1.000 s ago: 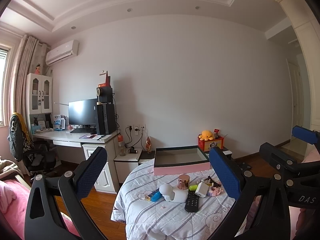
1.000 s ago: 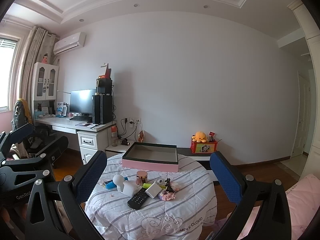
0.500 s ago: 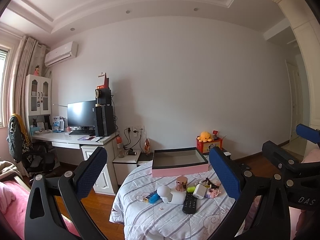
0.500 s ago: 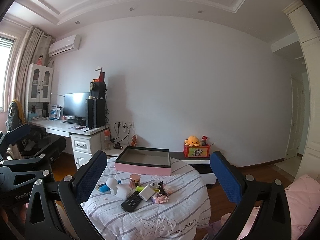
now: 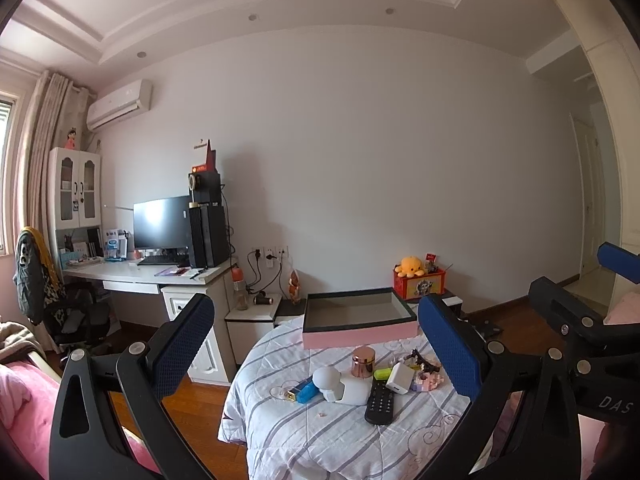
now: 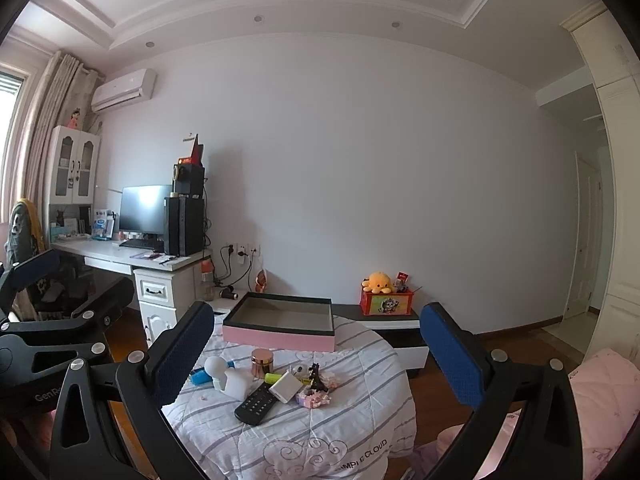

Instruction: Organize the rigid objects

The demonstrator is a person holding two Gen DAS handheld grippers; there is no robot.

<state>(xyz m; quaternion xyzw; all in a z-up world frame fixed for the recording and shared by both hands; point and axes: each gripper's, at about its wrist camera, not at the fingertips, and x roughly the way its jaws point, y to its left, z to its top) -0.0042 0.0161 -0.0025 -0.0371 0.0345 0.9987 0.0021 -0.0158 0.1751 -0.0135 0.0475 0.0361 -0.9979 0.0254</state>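
A round desk (image 6: pixel 344 436) under a white quilted cover with grey stripes carries the clutter, and both tools hang above its near side with their blue-padded fingers spread wide and nothing between them. The left tool (image 5: pixel 320 344) and the right tool (image 6: pixel 316 352) are well apart from every item. At the desk's 12 o'clock edge sits a shallow pink tray (image 6: pixel 280 322) with a dark rim, its inside bare. Nearer the middle stands a copper-coloured jar (image 6: pixel 262 362); at its 9 o'clock lies a white lamp-like gadget (image 6: pixel 226 376) with a round head, touching a blue object (image 6: pixel 200 377). At the jar's 5 o'clock a white charger cube (image 6: pixel 286 387) lies just beside a black remote (image 6: pixel 256 403), with a small dark Eiffel Tower figure (image 6: pixel 315 376) and a pink block (image 6: pixel 314 399) at the cube's 3 o'clock. Behind the desk runs a plain white wall (image 6: pixel 380 168). At 10 o'clock a white computer desk (image 6: pixel 132 258) bears a monitor (image 6: pixel 144 208) and a black tower, with an air conditioner (image 6: pixel 124 90) high above. At 1 o'clock an orange plush octopus (image 6: pixel 378 282) sits on a red box (image 6: pixel 386 303).
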